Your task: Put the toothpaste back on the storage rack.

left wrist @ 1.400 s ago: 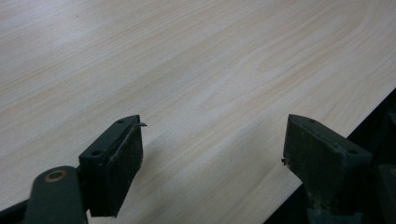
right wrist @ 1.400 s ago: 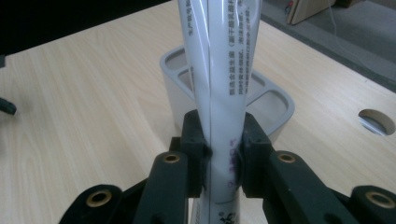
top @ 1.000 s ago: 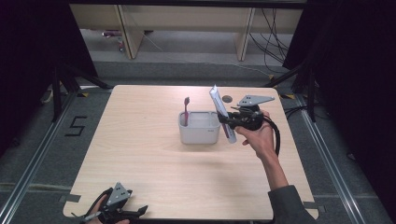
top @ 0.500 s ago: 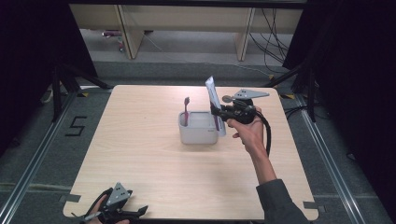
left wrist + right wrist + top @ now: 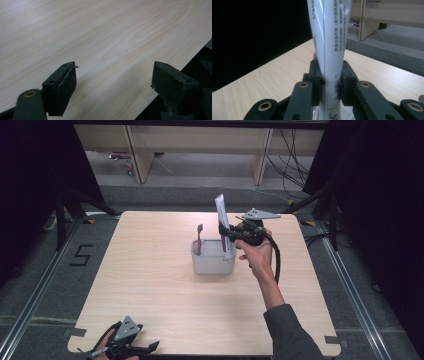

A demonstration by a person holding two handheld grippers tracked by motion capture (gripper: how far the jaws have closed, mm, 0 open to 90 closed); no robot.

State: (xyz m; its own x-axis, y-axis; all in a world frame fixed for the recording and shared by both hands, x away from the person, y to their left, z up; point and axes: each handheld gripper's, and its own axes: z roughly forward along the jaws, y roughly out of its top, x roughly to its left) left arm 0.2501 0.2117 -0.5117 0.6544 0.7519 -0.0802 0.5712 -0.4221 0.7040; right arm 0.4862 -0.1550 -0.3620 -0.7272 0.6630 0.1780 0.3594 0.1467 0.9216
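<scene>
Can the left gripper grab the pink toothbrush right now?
Probably not: the left gripper sits open at the table's near edge, far from the toothbrush standing in the container.

On the floor left of the table [image 5: 150, 285] you can read a dark number 5 [image 5: 81, 255]. The white tube [image 5: 329, 37] that your right gripper [image 5: 329, 85] clamps carries columns of small Chinese print running down its length, plus a few purple characters lower down between the jaws; the characters are too small for you to make out word by word.
</scene>
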